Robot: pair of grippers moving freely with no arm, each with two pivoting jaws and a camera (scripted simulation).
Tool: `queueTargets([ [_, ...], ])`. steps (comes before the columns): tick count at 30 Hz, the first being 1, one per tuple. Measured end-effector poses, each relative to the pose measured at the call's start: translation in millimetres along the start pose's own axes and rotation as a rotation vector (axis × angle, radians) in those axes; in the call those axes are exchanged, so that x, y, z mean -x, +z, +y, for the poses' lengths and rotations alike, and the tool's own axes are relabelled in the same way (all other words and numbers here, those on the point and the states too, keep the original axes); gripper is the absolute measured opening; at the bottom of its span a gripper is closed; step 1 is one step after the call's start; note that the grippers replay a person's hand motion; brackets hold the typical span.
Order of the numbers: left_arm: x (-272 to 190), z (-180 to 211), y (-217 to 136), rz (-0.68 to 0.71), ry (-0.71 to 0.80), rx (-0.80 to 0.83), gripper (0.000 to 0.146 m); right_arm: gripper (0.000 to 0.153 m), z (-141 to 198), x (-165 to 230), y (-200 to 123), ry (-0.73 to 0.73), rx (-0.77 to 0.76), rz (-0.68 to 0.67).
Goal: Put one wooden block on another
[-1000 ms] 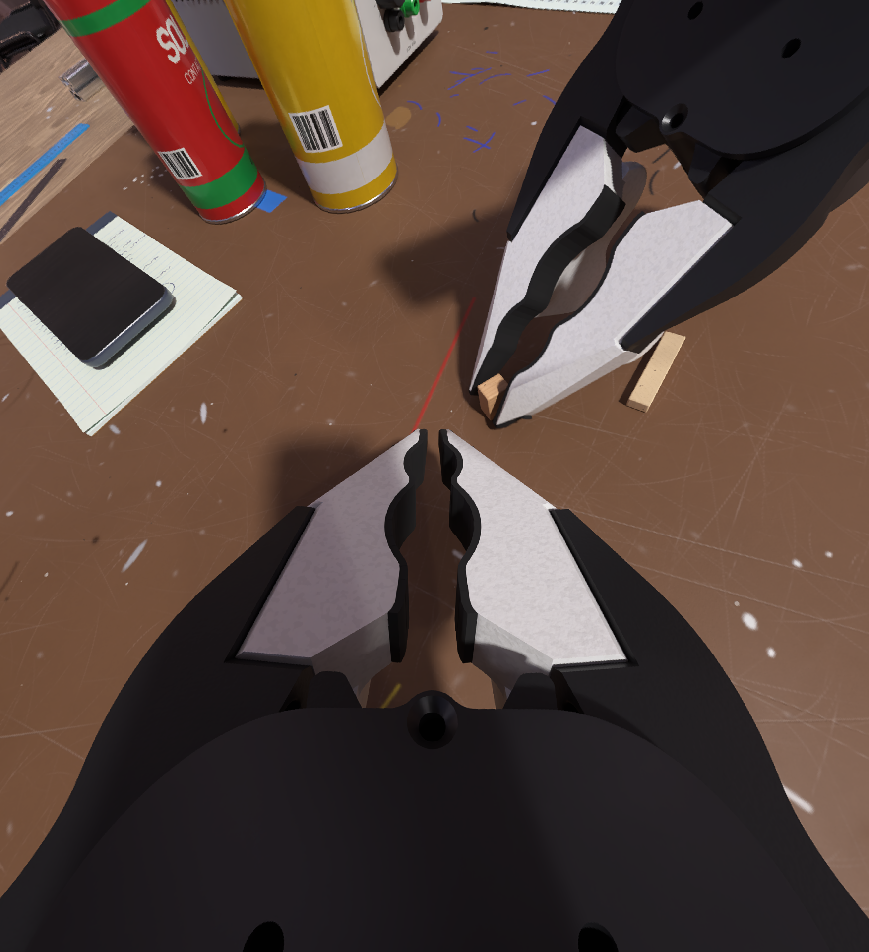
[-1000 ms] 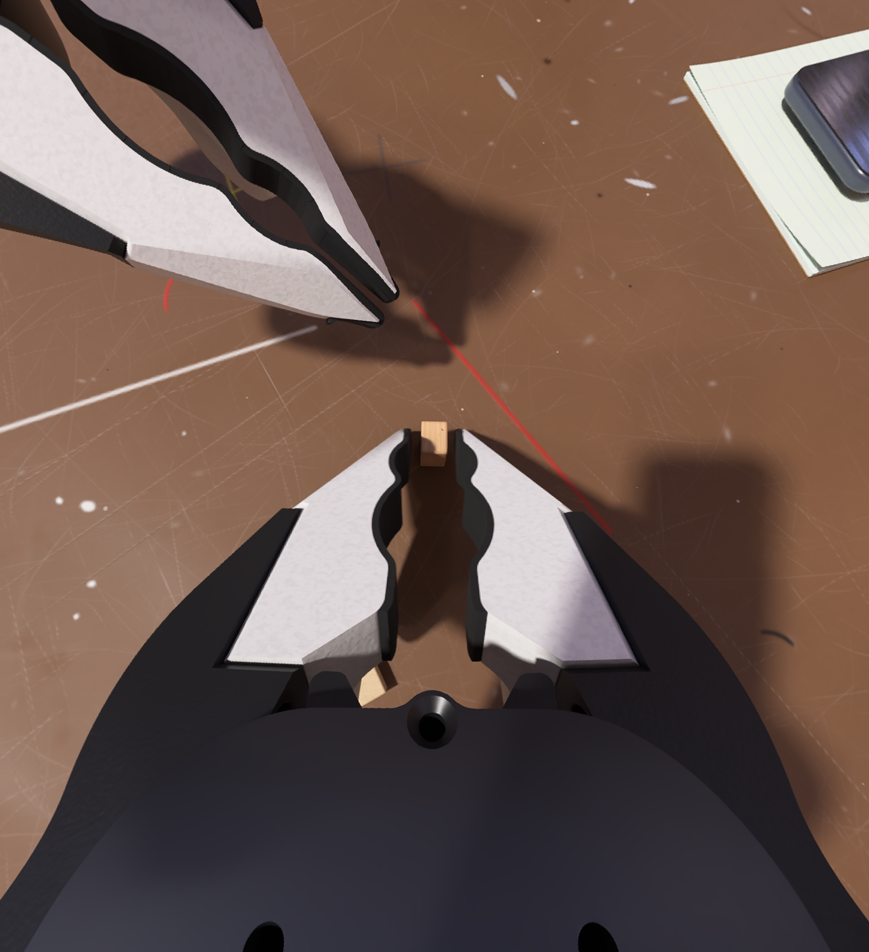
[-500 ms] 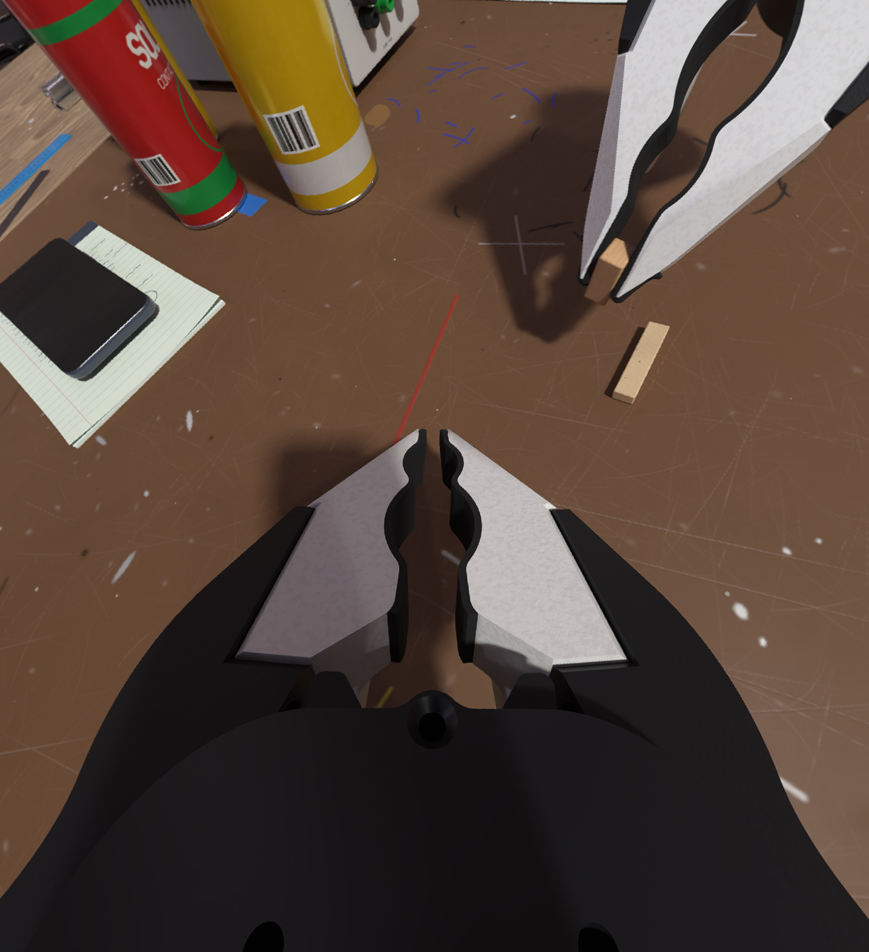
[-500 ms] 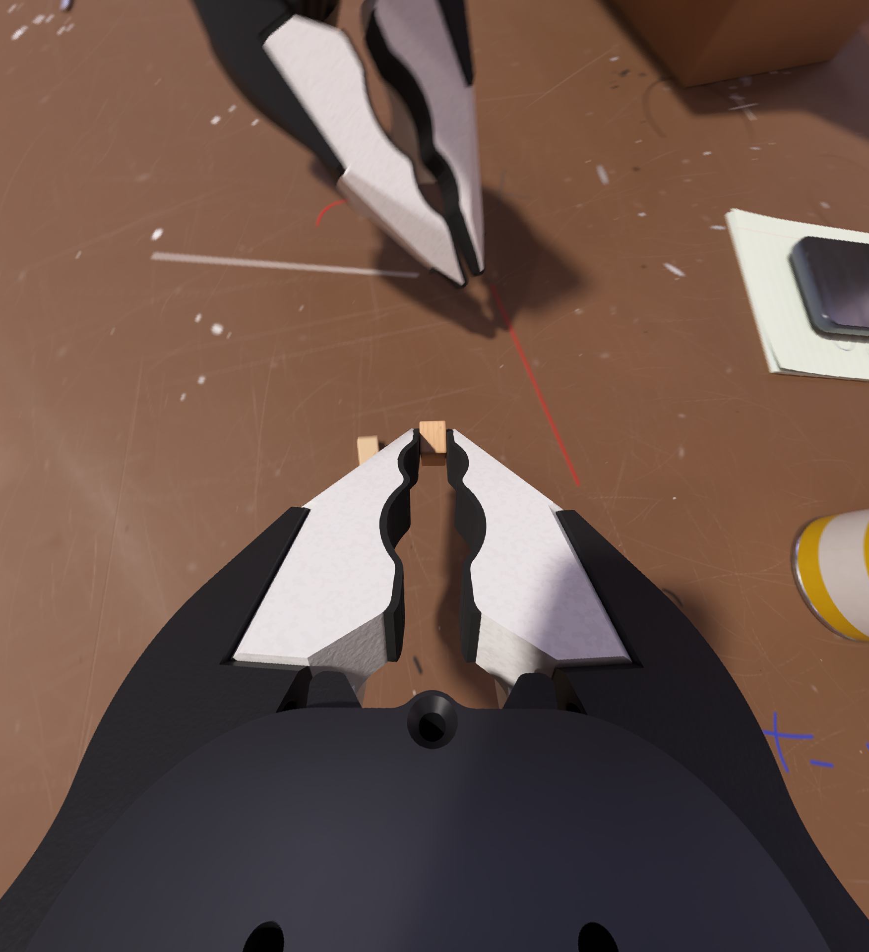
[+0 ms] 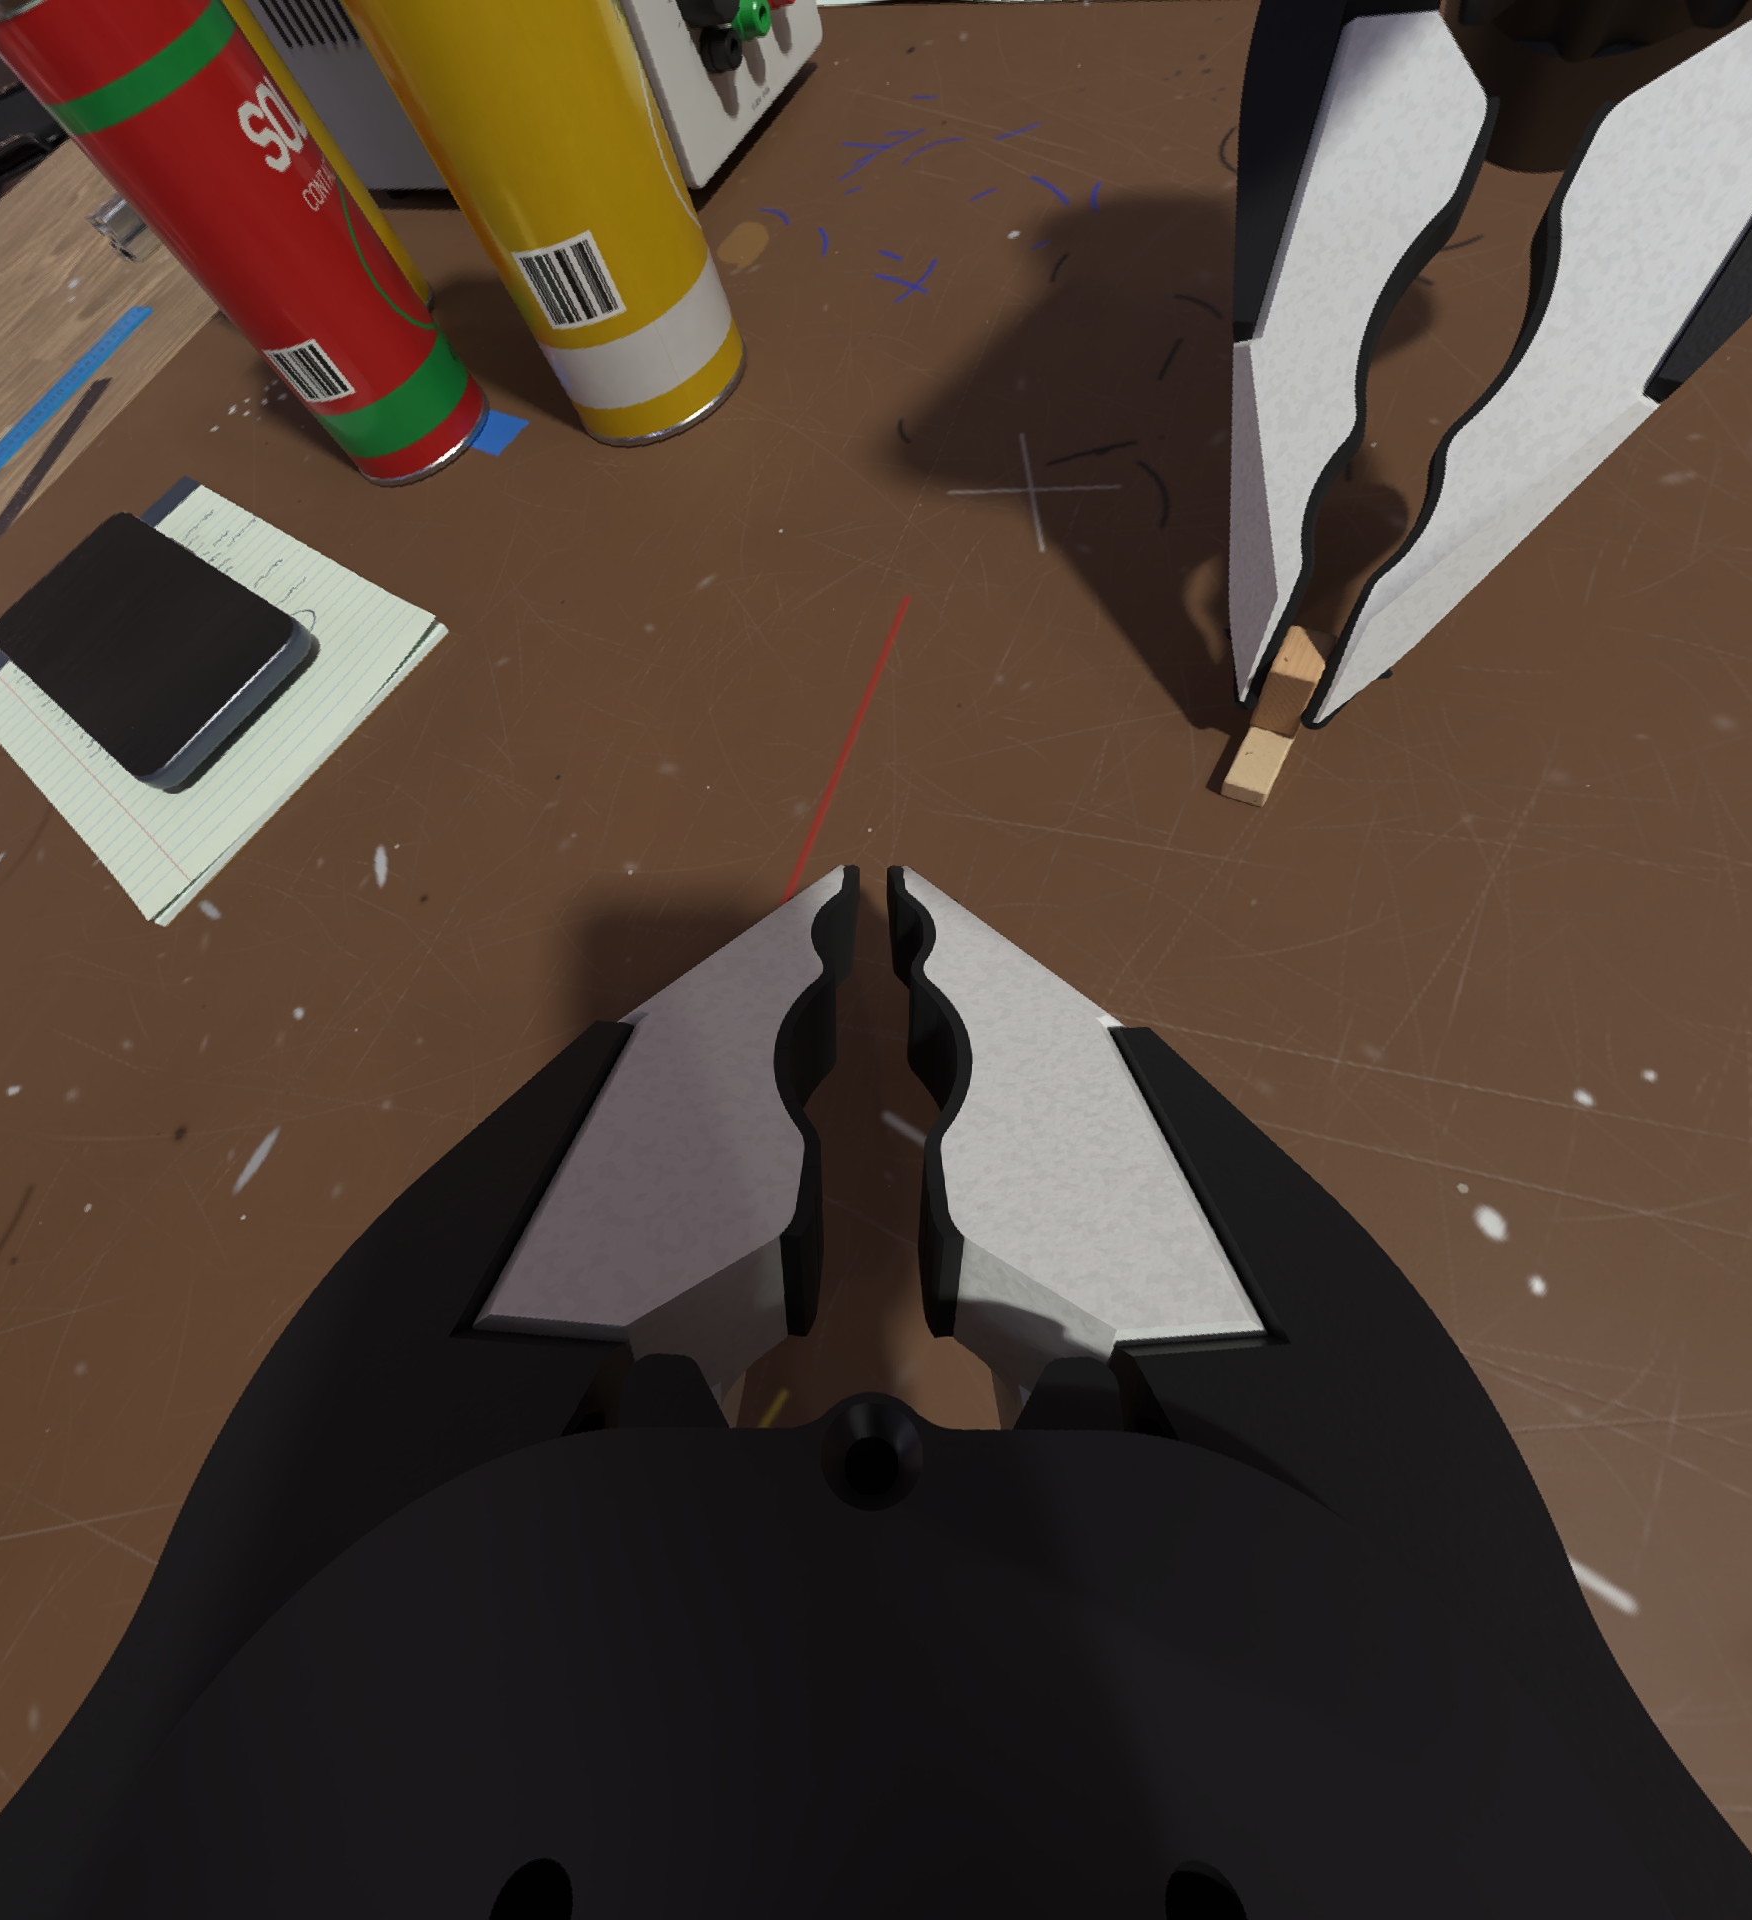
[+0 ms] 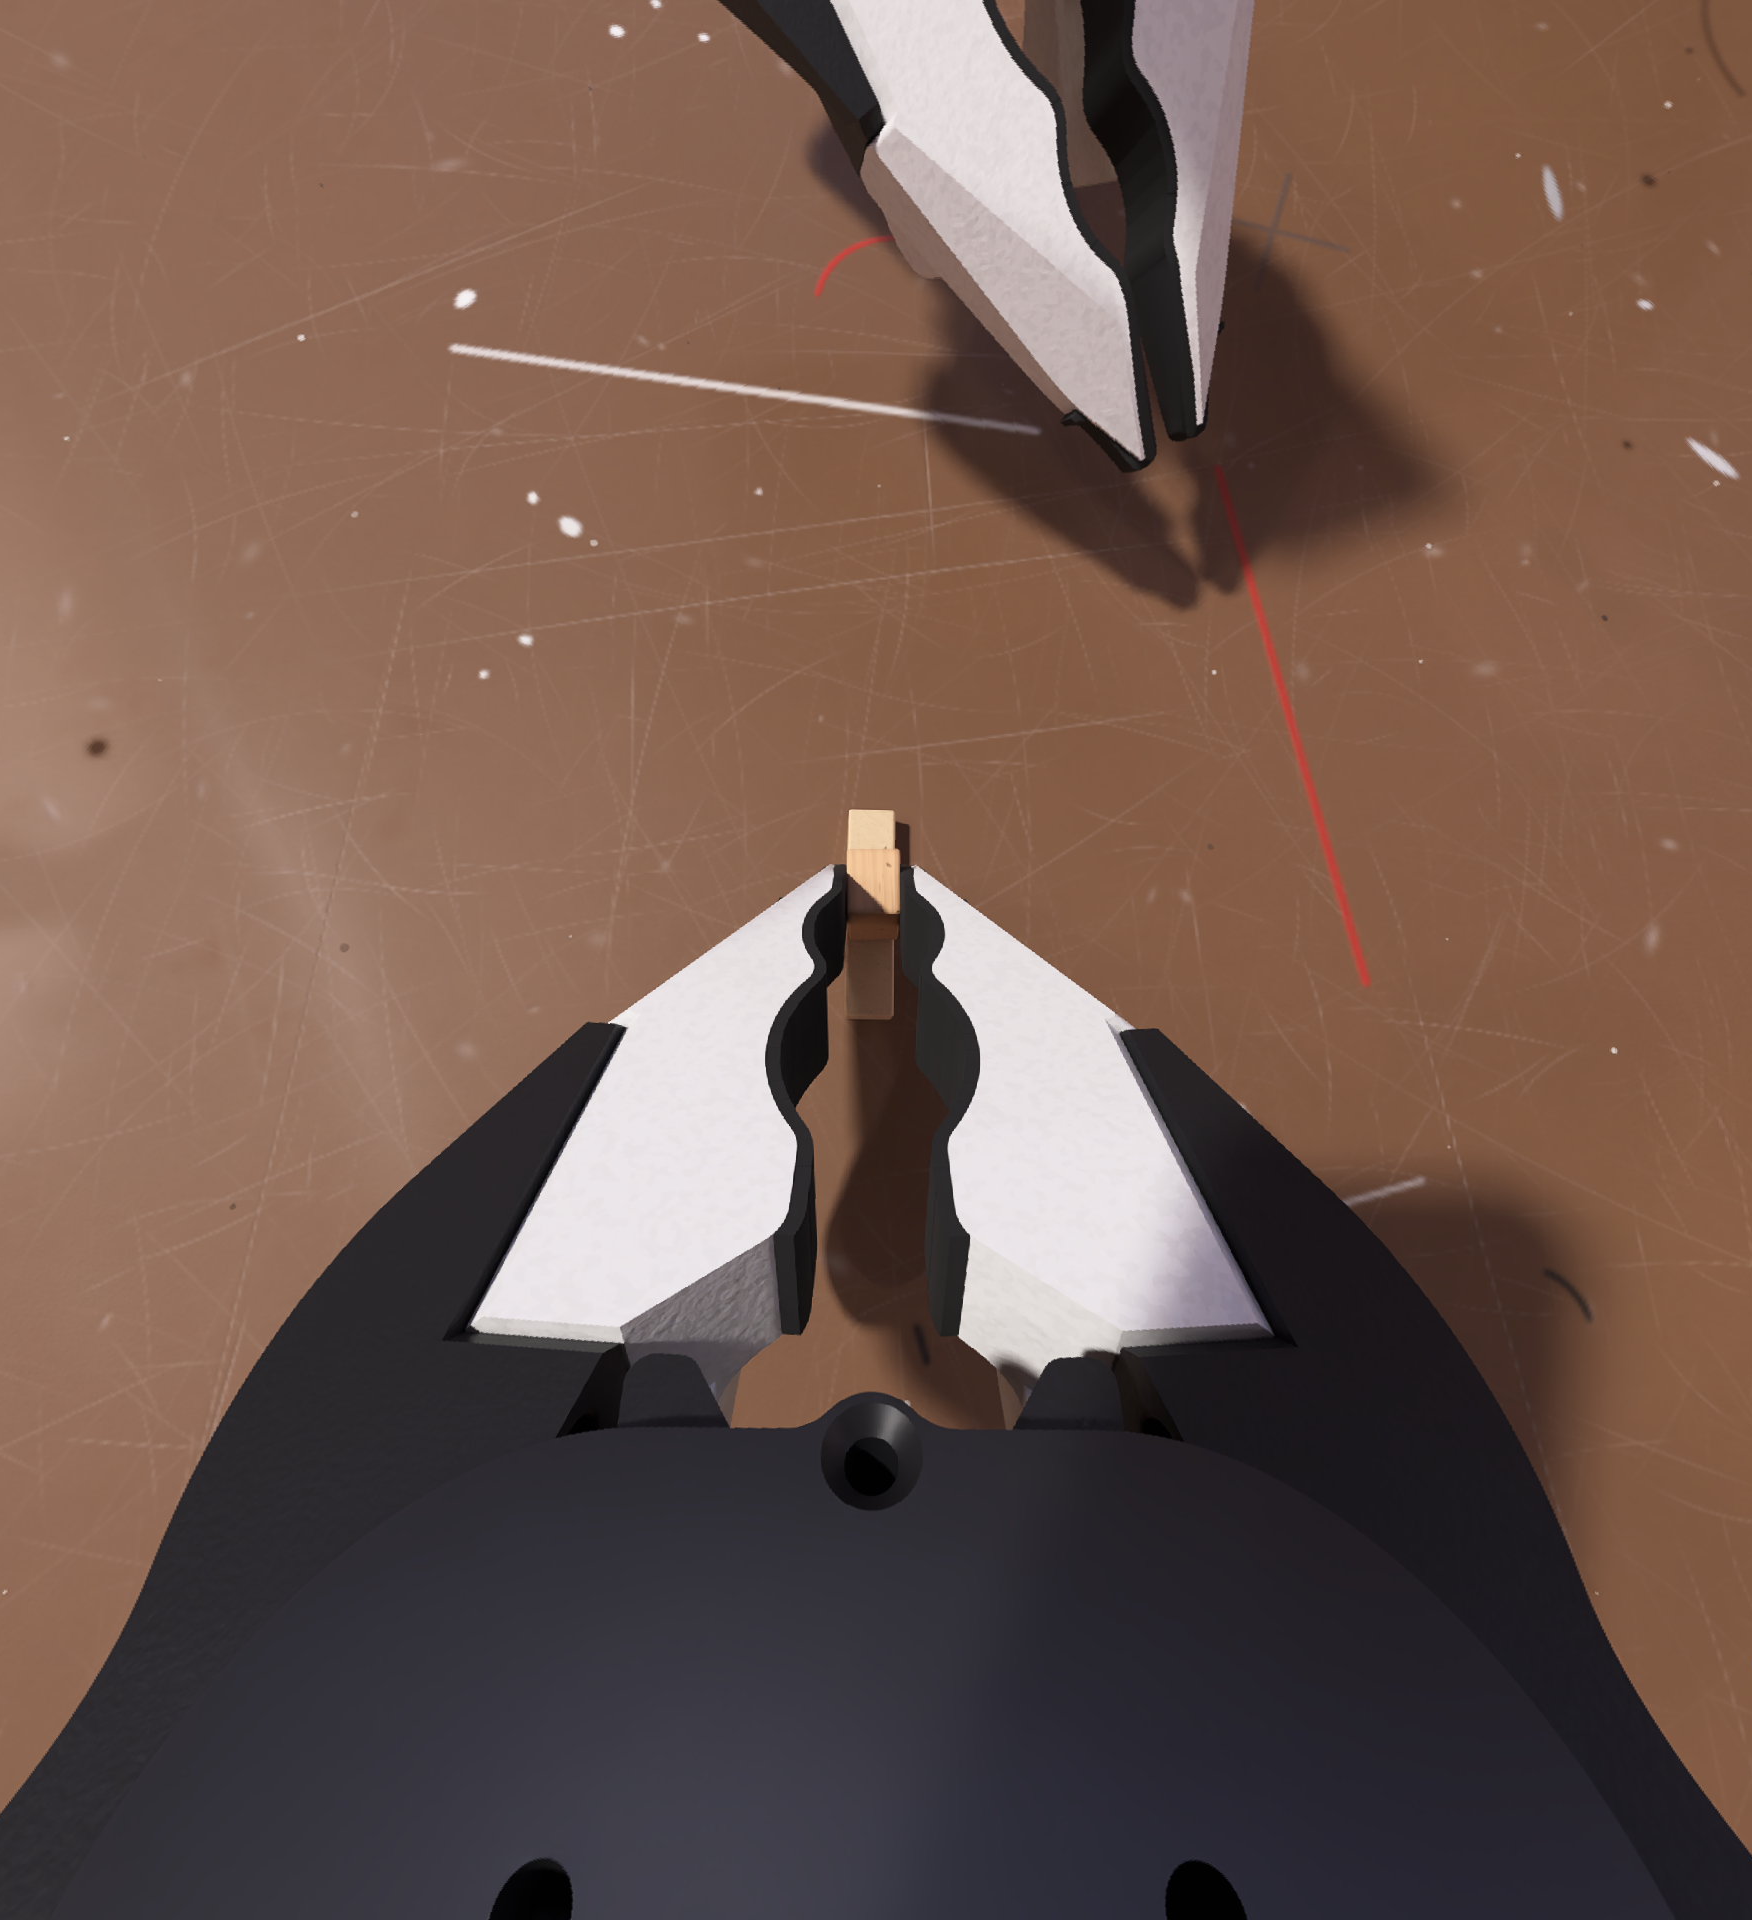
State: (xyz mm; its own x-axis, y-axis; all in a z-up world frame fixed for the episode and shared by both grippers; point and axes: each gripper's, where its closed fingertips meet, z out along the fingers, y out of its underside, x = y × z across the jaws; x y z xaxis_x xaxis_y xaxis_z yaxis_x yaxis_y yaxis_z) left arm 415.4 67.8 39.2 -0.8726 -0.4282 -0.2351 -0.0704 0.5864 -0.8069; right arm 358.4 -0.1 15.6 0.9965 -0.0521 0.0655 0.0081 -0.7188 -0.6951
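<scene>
My right gripper [image 6: 872, 878] is shut on a small wooden block [image 6: 874, 883], gripped at the fingertips. A second, paler wooden block [image 6: 872, 831] lies flat on the brown table directly beneath it, its end poking out past the tips. In the left wrist view the right gripper [image 5: 1279, 712] points down at the far right, and the held block [image 5: 1296, 670] sits right above the lying block [image 5: 1256, 764]; I cannot tell if they touch. My left gripper [image 5: 872, 883] is shut and empty, low over the table; it also shows in the right wrist view [image 6: 1158, 447].
A red can [image 5: 259, 239] and a yellow can [image 5: 581, 208] stand at the back left before a white box [image 5: 747, 62]. A black phone [image 5: 145, 644] lies on a lined notepad [image 5: 228, 748] at the left. The brown table [image 5: 1474, 1039] is scratched.
My right gripper has lifted its block and carried it across to above the lying block. My left gripper stays shut and has drawn back from the blocks.
</scene>
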Motion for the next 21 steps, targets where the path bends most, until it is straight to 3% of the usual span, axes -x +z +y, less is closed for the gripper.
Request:
queueTargets([
  [4, -0.4, 0.5, 0.4, 0.001, 0.002, 0.002, 0.005, 0.009, 0.8, -0.8, -0.4, -0.002, 0.005, 0.009],
  [8, -0.4, 0.1, 0.0, 0.0, 0.002, 0.001, 0.005, 0.033, 2.2, -2.7, -3.4, 0.001, 0.001, 0.017],
  [21, -1.1, 0.7, 0.4, 0.002, 0.006, 0.004, 0.005, 0.028, -3.2, 1.9, 0.5, -0.035, 0.006, 0.031],
])
